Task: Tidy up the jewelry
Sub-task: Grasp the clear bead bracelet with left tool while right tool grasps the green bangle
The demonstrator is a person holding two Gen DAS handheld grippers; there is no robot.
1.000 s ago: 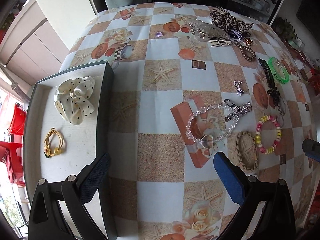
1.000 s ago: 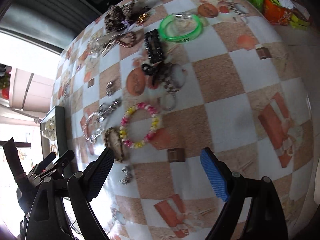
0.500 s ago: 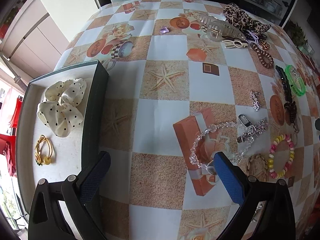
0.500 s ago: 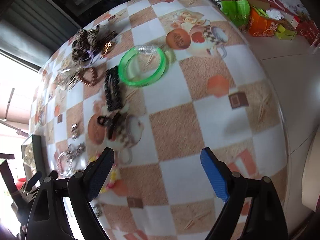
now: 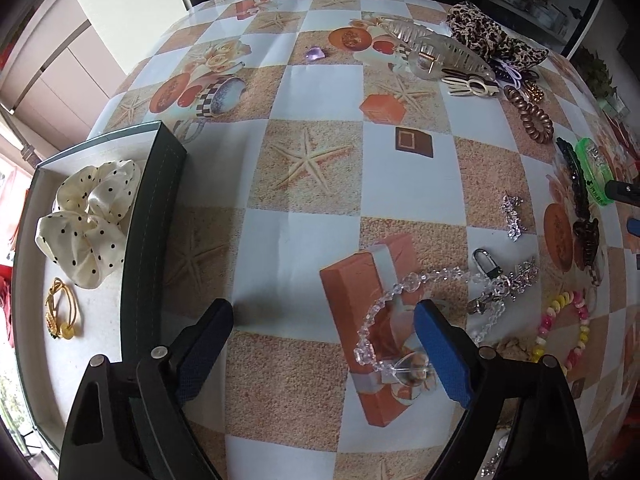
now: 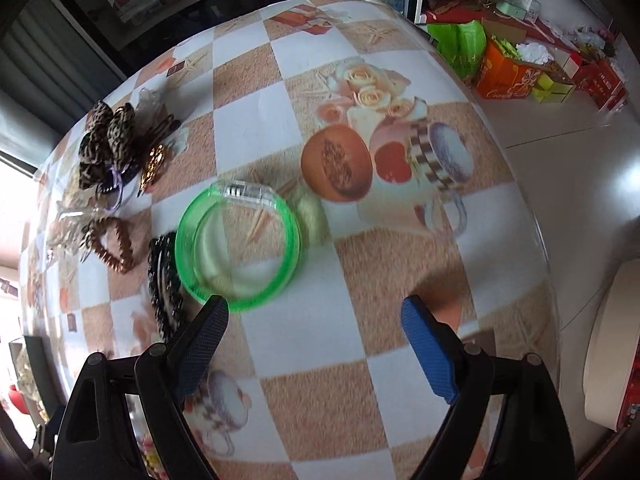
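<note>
Green bangle (image 6: 239, 246) blurred, partly behind right gripper (image 6: 316, 346).

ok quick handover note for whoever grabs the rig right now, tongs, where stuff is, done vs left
Left tongs: open, empty, over the crystal bead bracelet.
Right tongs: open, empty, beside the green bangle.
Done: polka-dot scrunchie and gold hair tie lie in the tray.
Left: everything else on the table, including black claw clip, brown coil tie, leopard scrunchie.
</note>
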